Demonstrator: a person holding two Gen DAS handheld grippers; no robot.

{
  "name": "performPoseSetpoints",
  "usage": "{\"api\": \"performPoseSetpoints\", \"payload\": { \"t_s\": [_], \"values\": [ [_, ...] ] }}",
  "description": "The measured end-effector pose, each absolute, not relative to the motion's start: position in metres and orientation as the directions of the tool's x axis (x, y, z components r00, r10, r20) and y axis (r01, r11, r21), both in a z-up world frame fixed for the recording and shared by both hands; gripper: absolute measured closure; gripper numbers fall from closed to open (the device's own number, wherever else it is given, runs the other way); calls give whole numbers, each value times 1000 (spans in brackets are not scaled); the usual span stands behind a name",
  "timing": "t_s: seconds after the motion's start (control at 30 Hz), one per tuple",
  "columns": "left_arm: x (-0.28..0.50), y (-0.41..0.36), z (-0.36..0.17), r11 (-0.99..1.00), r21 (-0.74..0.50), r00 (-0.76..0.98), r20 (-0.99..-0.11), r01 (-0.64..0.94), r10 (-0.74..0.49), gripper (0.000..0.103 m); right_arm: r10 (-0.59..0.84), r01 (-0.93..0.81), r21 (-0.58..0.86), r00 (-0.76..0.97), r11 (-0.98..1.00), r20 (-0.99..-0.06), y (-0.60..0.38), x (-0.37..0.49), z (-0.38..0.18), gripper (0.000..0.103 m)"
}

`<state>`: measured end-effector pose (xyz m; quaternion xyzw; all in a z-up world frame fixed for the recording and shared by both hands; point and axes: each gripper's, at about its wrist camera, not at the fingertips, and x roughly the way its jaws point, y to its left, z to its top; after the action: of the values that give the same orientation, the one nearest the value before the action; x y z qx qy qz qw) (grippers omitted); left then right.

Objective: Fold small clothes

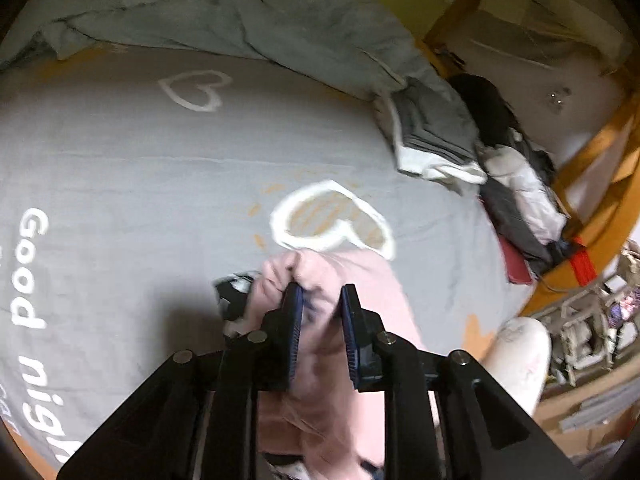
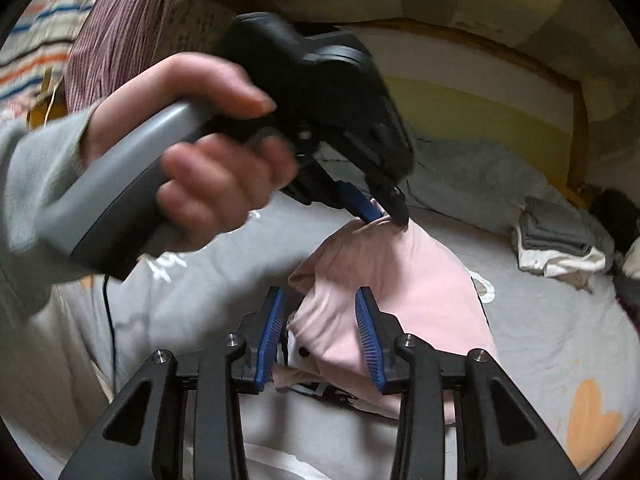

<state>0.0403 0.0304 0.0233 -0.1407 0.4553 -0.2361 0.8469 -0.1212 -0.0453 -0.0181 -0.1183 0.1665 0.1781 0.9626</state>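
Observation:
A small pink garment point(image 1: 352, 296) with a black-and-white print lies bunched on the grey bed sheet point(image 1: 140, 184). My left gripper point(image 1: 320, 292) is shut on a fold of the pink cloth and lifts it. In the right wrist view the left gripper point(image 2: 386, 214), held by a hand, pinches the top of the raised pink garment point(image 2: 404, 280). My right gripper point(image 2: 322, 296) is open, its blue-padded fingers point(image 2: 274, 320) standing either side of the garment's lower part without clamping it.
A crumpled grey-green duvet point(image 1: 240, 20) lies at the far side of the bed. A stack of folded grey and white clothes point(image 1: 432, 136) and a pile of dark and white clothes point(image 1: 520, 192) sit by the wooden bed frame point(image 1: 600, 184). The stack also shows in the right wrist view point(image 2: 560, 244).

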Motion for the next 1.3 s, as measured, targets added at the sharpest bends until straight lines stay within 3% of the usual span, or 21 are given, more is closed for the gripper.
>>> {"api": "performPoseSetpoints", "payload": {
  "t_s": [0.07, 0.17, 0.5, 0.6, 0.7, 0.83, 1.0, 1.07, 1.13, 1.3],
  "values": [
    [42, 31, 23, 858, -432, 492, -702, 280, -514, 85, 294, -381, -195, 883, 904, -366, -40, -120, -24, 84],
    [45, 36, 21, 855, -441, 492, -700, 272, -518, 94, 291, -384, -214, 884, 898, -366, -33, -116, -29, 92],
    [64, 44, -6, 861, -461, 450, -735, 215, -507, 96, 342, -419, -100, 838, 903, -426, -38, -103, -43, 93],
    [58, 47, 0, 847, -471, 473, -705, 244, -528, 92, 319, -410, -160, 857, 898, -405, -36, -109, -40, 93],
    [42, 50, 17, 838, -457, 519, -659, 298, -544, 80, 351, -431, -121, 842, 894, -409, -44, -117, -32, 93],
    [11, 47, 35, 848, -394, 565, -632, 355, -530, 79, 377, -434, -77, 846, 897, -377, -62, -128, -12, 93],
    [-14, 35, 25, 876, -348, 566, -669, 334, -482, 79, 277, -313, -71, 908, 947, -315, -92, -126, 3, 93],
    [-16, 35, 12, 917, -289, 583, -707, 276, -399, 78, 232, -269, -60, 909, 961, -347, -103, -114, -4, 93],
    [-18, 39, 3, 962, -204, 622, -734, 184, -274, 67, 206, -243, -44, 894, 969, -397, -112, -102, -14, 93],
    [-29, 48, -3, 963, -239, 638, -723, 129, -265, 66, 203, -239, -15, 857, 971, -473, -123, -90, -34, 93]
  ]
}}
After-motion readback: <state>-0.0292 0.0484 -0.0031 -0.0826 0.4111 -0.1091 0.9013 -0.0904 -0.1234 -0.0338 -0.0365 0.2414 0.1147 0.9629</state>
